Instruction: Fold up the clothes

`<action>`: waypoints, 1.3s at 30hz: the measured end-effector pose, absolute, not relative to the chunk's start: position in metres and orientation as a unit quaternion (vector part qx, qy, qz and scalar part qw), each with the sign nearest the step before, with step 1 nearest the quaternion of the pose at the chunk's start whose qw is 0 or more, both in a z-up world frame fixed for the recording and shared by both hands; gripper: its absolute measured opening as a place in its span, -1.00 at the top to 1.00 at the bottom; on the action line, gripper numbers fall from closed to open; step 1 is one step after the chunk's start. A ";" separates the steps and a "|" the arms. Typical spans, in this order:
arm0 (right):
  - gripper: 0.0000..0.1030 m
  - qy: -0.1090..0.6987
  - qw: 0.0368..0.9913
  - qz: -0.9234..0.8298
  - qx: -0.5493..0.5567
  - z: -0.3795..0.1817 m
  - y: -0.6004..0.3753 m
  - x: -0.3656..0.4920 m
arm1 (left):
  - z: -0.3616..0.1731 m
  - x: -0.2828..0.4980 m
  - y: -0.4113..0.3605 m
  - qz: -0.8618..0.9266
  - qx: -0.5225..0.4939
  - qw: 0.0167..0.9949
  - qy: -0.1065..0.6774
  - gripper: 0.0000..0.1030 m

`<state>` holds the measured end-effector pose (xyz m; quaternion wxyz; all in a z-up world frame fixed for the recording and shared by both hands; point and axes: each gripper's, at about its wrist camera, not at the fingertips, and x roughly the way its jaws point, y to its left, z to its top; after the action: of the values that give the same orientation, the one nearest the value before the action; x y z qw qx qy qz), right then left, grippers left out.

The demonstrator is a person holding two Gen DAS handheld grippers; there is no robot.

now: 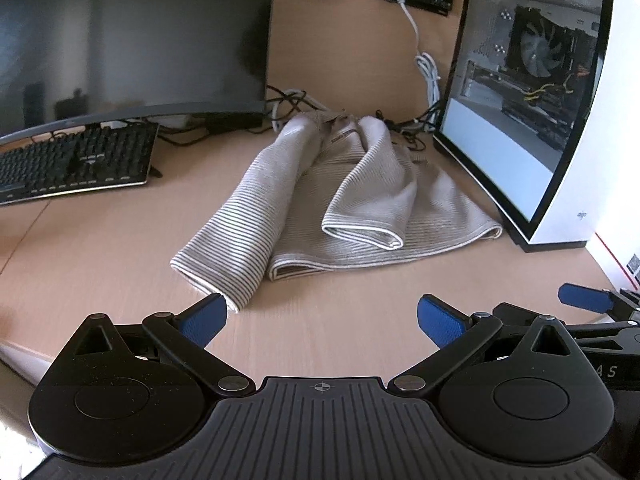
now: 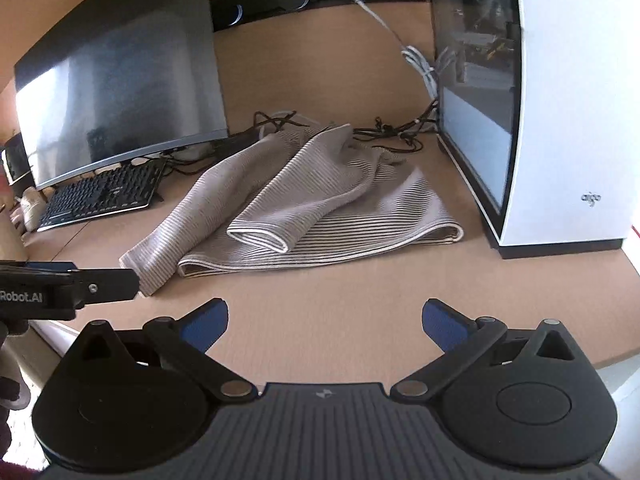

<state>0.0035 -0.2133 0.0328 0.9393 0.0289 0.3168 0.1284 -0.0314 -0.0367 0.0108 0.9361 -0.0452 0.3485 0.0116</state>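
Note:
A grey-and-white striped long-sleeved top [image 1: 320, 216] lies on the wooden desk [image 1: 340, 344], hem toward me, both sleeves laid forward over the body. It also shows in the right wrist view [image 2: 340, 208]. My left gripper [image 1: 322, 320] is open and empty, just in front of the garment; its left fingertip [image 1: 204, 320] is beside the cuff of the left sleeve [image 1: 224, 256]. My right gripper [image 2: 325, 322] is open and empty, held a little back from the hem [image 2: 320, 256]. The left gripper's finger [image 2: 80, 284] shows at the left, at the left sleeve's cuff.
A curved monitor [image 1: 132, 36] and black keyboard [image 1: 76, 164] stand at the left. A white PC case [image 1: 560, 100] with a glass side stands close at the right of the garment. Tangled cables [image 1: 404, 128] lie behind it. The desk edge [image 2: 624, 352] is near right.

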 end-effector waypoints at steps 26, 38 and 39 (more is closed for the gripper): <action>-1.00 0.314 0.941 0.124 0.012 0.035 -0.202 0.011 | 0.002 -0.027 -0.024 -0.005 -0.060 0.924 0.377 -1.00; -1.00 0.318 0.941 0.113 0.003 0.036 -0.189 0.014 | -0.001 -0.021 -0.014 -0.021 -0.065 0.920 0.385 -1.00; -1.00 0.317 0.942 0.113 0.002 0.035 -0.187 0.014 | -0.002 -0.021 -0.012 -0.023 -0.065 0.920 0.386 -1.00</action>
<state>0.0142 -0.1874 0.0355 0.9417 0.0017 0.3168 0.1130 -0.0207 -0.0118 -0.0020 0.9198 -0.0654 0.3862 -0.0225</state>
